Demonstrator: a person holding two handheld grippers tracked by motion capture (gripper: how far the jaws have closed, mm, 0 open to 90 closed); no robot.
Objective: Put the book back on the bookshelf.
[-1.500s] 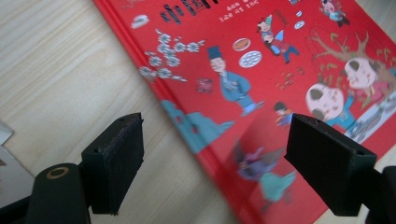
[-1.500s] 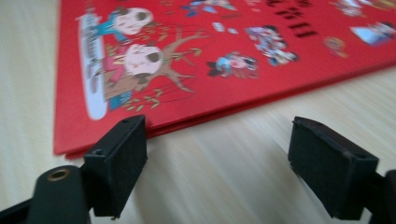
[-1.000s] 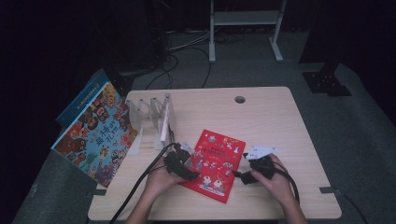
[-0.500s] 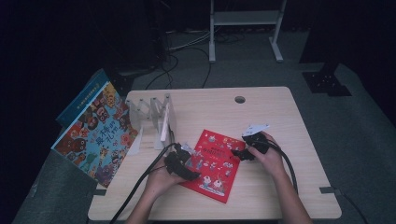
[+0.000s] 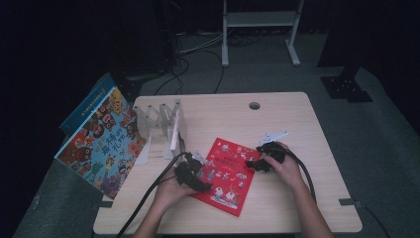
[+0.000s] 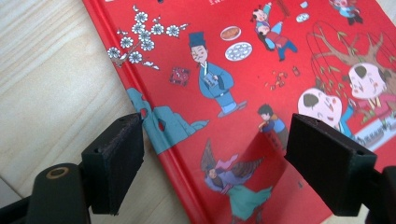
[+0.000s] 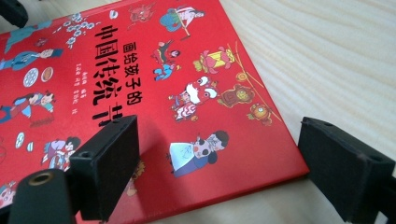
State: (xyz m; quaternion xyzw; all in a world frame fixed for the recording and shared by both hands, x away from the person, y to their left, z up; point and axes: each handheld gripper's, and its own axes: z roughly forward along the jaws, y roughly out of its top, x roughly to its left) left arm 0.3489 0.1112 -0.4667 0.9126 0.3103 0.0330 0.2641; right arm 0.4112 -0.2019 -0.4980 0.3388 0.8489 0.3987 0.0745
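Red picture book (image 5: 228,174): flat on bench (image 5: 307,134), centre-front. Left tool (image 5: 194,174): at book's 9 o'clock edge, jaws wide, gripping nothing. Right tool (image 5: 258,161): at book's 2 o'clock corner, jaws just opening, straddling the corner, pads clear.

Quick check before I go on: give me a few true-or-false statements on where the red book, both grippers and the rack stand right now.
1. The red book lies flat on the table. True.
2. The left gripper is clamped on the book's spine. False: its jaws stand open, one over the bare wood, one over the cover.
3. The right gripper has a corner of the book between its open jaws. True; they have just been opening and the pads press on nothing.
4. The red book stands in the clear rack. False: the rack is apart from it, towards the table's left.
5. The large picture book leans at the table's left edge. True.
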